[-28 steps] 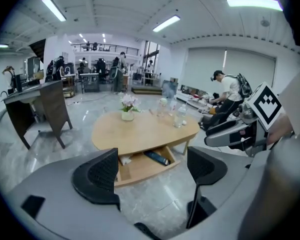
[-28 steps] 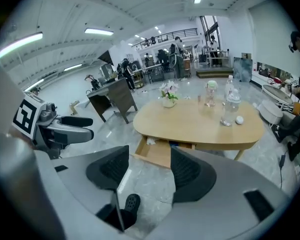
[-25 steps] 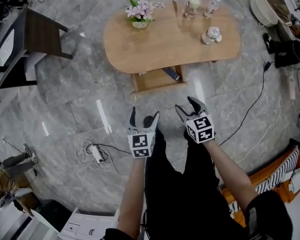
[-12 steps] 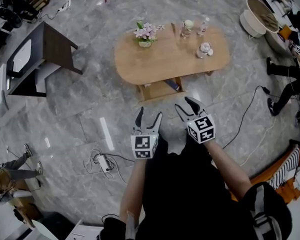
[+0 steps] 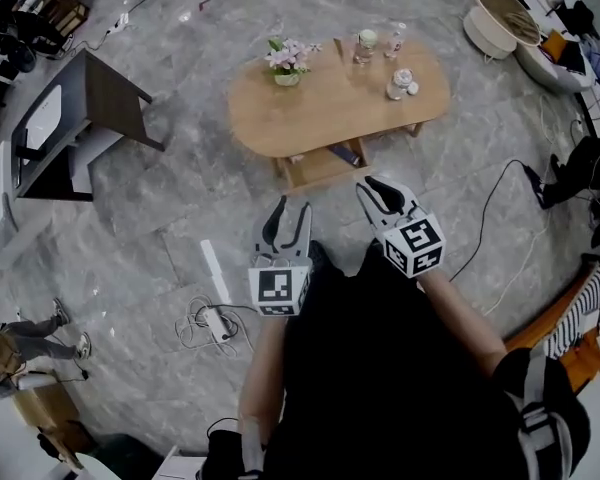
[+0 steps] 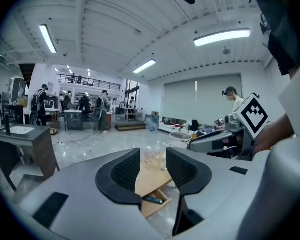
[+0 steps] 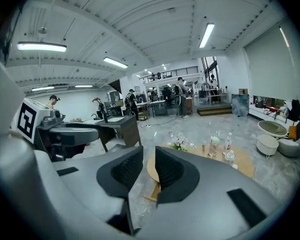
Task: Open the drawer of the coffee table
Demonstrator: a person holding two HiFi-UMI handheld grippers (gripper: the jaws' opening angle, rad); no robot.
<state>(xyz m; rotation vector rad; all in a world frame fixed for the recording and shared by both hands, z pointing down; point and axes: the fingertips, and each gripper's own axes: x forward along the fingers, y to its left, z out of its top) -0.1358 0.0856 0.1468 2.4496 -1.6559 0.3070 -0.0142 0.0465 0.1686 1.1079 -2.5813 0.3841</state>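
Drawer work starts at my hands: left gripper and right gripper hang side by side over the floor, well short of the table, and the jaws of each have just been closing to a narrow gap with nothing between them. It already juts from the table's near side with a dark thing lying in it, so I judge the pull mostly done. For any last travel I would spread one gripper, go low, pinch the front edge mid-width and draw straight toward me, gently, so the flowers and bottles stay put.
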